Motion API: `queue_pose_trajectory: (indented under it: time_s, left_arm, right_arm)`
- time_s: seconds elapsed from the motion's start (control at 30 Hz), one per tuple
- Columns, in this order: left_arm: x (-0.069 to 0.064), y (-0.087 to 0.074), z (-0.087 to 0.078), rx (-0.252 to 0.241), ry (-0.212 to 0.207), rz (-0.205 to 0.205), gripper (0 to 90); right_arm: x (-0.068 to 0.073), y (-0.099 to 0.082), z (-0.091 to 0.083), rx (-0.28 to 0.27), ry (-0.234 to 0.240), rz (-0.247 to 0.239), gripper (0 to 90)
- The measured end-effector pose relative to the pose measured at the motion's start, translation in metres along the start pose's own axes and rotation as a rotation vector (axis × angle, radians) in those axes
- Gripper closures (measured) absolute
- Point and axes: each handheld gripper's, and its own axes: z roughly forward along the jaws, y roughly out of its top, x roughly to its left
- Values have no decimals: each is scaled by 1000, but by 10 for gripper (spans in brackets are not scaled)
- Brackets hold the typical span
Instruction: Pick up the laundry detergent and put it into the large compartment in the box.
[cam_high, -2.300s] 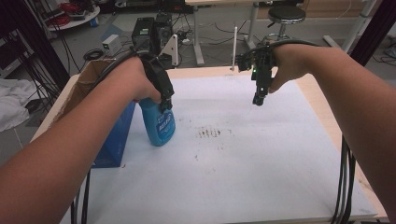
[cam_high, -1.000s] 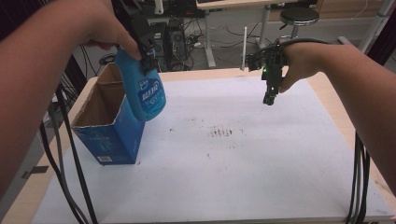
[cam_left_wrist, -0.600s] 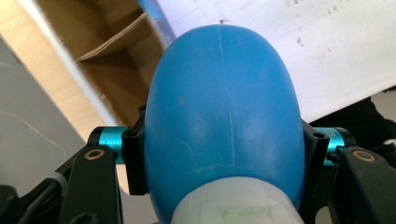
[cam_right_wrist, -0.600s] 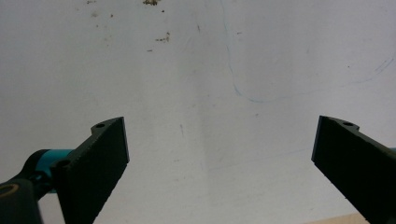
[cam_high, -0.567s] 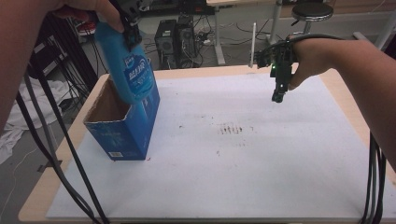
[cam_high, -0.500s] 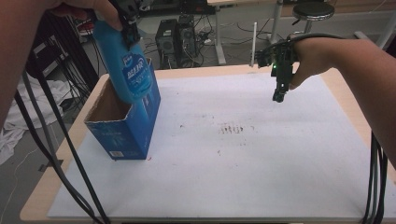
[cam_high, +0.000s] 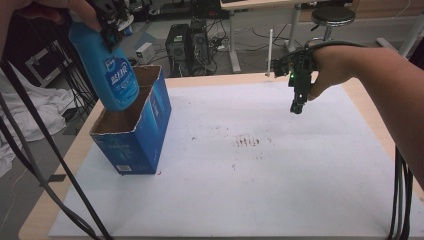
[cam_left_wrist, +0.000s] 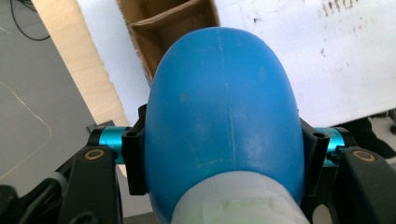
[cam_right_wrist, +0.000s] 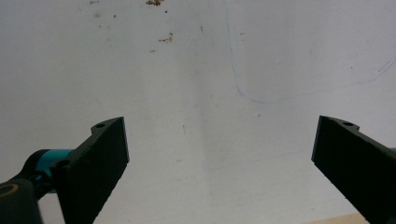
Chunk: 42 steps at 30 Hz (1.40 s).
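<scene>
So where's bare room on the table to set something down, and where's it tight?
The white mat is bare from the blue carton across to its right edge, aside from the brown stains mid-table. The right tool hangs open above the far right part. It is crowded at the left: the carton stands there, with the blue bottle in the left tool above its mouth.

Dim, soft overhead light; faint shadows; high view slightly grainy; close views sharper.

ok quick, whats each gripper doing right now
Left gripper: shut on the blue bottle, held above the open box.
Right gripper: open, holding nothing.
</scene>
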Motion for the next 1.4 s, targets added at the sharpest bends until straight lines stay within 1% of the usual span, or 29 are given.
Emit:
queue_pose_trajectory:
  time_s: [0.03,0.07,0.13,0.17,0.3,0.37,0.4,0.47,0.5,0.53,0.6,0.63,0.67,0.7,0.73,0.9,0.93,1.03,1.07,1.1,1.13,1.17,1.2,1.23,1.27,1.3,1.37,1.4]
  left_arm:
    - [1,0,1,-4,-3,-11,377]
    - [1,0,1,-4,-3,-11,377]
    - [7,-1,5,4,-4,-28,377]
    - [8,-1,6,6,-4,-32,377]
    - [11,0,14,13,0,-40,377]
    - [11,0,14,13,0,-40,377]
    - [14,1,21,23,-1,-44,377]
    - [15,1,23,26,-1,-42,377]
    - [16,2,28,30,-3,-41,377]
    - [16,2,28,30,-3,-41,377]
    - [18,2,34,28,-4,-41,377]
    - [18,2,34,28,-4,-41,377]
    - [19,3,41,37,-6,-31,377]
    - [20,3,44,40,-7,-29,377]
    - [20,3,48,42,-9,-34,377]
    - [25,4,63,58,-16,-30,377]
    - [26,4,66,62,-14,-29,377]
    - [28,4,76,64,-8,-28,377]
    - [28,5,79,67,-6,-21,377]
    - [28,5,82,73,-4,-1,377]
    - [28,5,86,76,-2,9,378]
    - [28,5,86,76,-2,9,377]
    - [28,6,95,83,-5,29,377]
    - [28,6,99,86,-11,29,377]
    - [28,6,99,86,-11,29,377]
    - [28,7,105,89,-19,42,377]
    - [27,8,112,89,-23,46,378]
    - [26,9,116,95,-21,67,378]
  right_arm:
    - [1,0,0,3,-1,4,29]
    - [1,0,0,3,-1,4,29]
    - [1,0,-2,-2,-3,0,29]
    - [1,0,-2,0,-3,9,29]
    - [1,-2,-2,1,-4,12,29]
    - [1,-3,-3,1,-3,13,29]
    - [2,-3,-4,-2,-4,16,29]
    - [2,-4,-5,-3,-7,17,29]
    - [2,-5,-5,-4,-6,15,29]
    - [2,-5,-5,-4,-8,18,29]
    - [2,-5,-5,-5,-7,19,29]
    - [2,-5,-5,-5,-7,19,29]
    - [2,-5,-5,-4,-8,21,29]
    - [2,-5,-5,-1,-8,18,29]
    - [2,-4,-4,0,-7,17,29]
    - [3,-3,-4,1,-7,13,29]
    - [2,-2,-3,0,-4,5,29]
    - [2,-2,-3,-1,-5,15,29]
    - [2,-2,-3,-2,-4,17,29]
    - [2,-2,-3,1,-5,14,29]
    - [2,-2,-3,0,-5,14,29]
    - [2,-2,-3,0,-4,16,29]
    - [2,-2,-3,0,-4,14,29]
    - [1,-3,-3,2,-5,14,29]
    - [1,-3,-3,2,-5,14,29]
    - [1,-3,-3,4,-5,13,29]
    - [2,-3,-3,5,-6,14,29]
    - [2,-4,-3,6,-5,15,29]
